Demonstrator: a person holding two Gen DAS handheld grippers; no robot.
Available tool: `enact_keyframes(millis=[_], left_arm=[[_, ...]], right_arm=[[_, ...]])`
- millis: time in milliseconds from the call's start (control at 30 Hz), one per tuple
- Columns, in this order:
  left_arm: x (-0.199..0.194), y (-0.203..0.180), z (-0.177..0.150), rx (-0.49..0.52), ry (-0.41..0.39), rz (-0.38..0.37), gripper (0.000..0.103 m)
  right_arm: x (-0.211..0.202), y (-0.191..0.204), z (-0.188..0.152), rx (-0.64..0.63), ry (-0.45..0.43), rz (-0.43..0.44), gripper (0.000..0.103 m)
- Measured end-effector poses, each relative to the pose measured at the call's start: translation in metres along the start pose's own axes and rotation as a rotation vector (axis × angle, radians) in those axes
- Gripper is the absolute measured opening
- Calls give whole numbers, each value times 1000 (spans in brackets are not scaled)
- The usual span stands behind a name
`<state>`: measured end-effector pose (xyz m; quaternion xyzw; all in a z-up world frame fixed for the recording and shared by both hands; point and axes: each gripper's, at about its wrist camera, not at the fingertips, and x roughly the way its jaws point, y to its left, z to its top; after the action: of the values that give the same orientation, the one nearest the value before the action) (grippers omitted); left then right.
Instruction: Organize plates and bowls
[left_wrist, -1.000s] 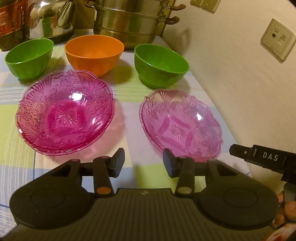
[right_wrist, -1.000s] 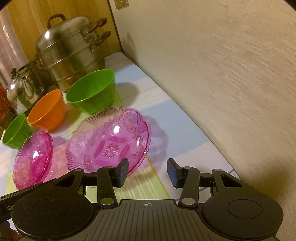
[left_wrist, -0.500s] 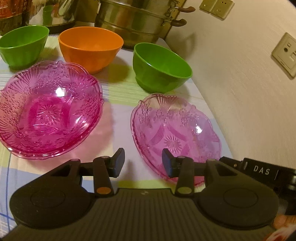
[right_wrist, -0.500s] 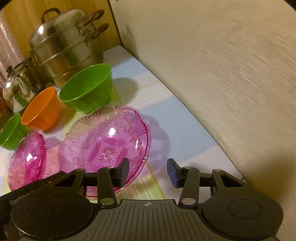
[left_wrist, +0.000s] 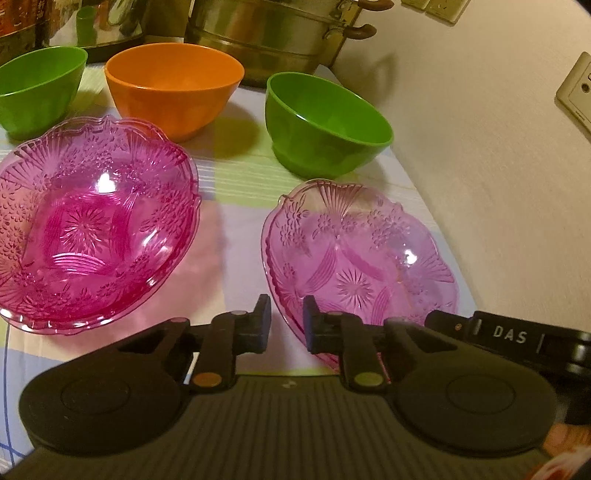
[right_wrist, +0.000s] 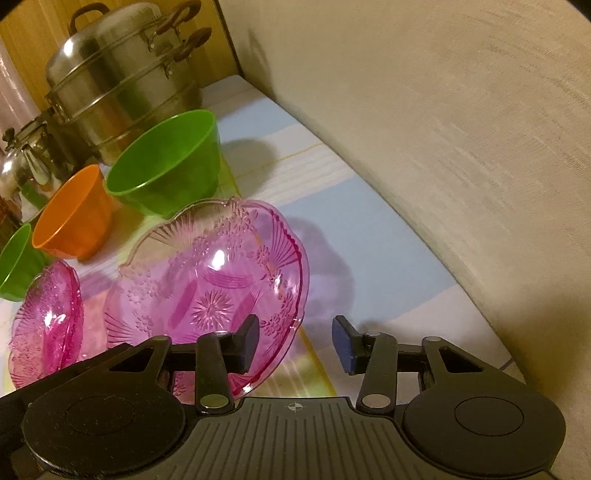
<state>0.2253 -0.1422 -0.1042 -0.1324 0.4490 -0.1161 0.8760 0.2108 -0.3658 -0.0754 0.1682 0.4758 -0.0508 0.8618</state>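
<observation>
Right claw (right_wrist: 295, 345) gapes, straddling pink plate (right_wrist: 207, 291) rim.

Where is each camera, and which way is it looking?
Left wrist: sits on the left gripper, low over the table, looking ahead at two pink plates, three bowls and a steamer; its fingers show, plus the right gripper's body at lower right.
Right wrist: sits on the right gripper, facing along the wall toward the steamer; its open fingers show.
Both see: the near pink plate, orange bowl, green bowls, steamer.
</observation>
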Motion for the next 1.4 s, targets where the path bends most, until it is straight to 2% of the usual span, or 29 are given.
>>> enact_keyframes(millis=[300,733,1400], left_arm=[[2,2,1,1,7,-8,13],[-18,7,-2,0,12,-3,13],[-91,21,-11,4,-67,11,13]], right_arm=[[6,5,-2,-4,14,5,15],[-15,13,-11,-26,-12,20,14],[-64,42,-32,-65,-66,81,14]])
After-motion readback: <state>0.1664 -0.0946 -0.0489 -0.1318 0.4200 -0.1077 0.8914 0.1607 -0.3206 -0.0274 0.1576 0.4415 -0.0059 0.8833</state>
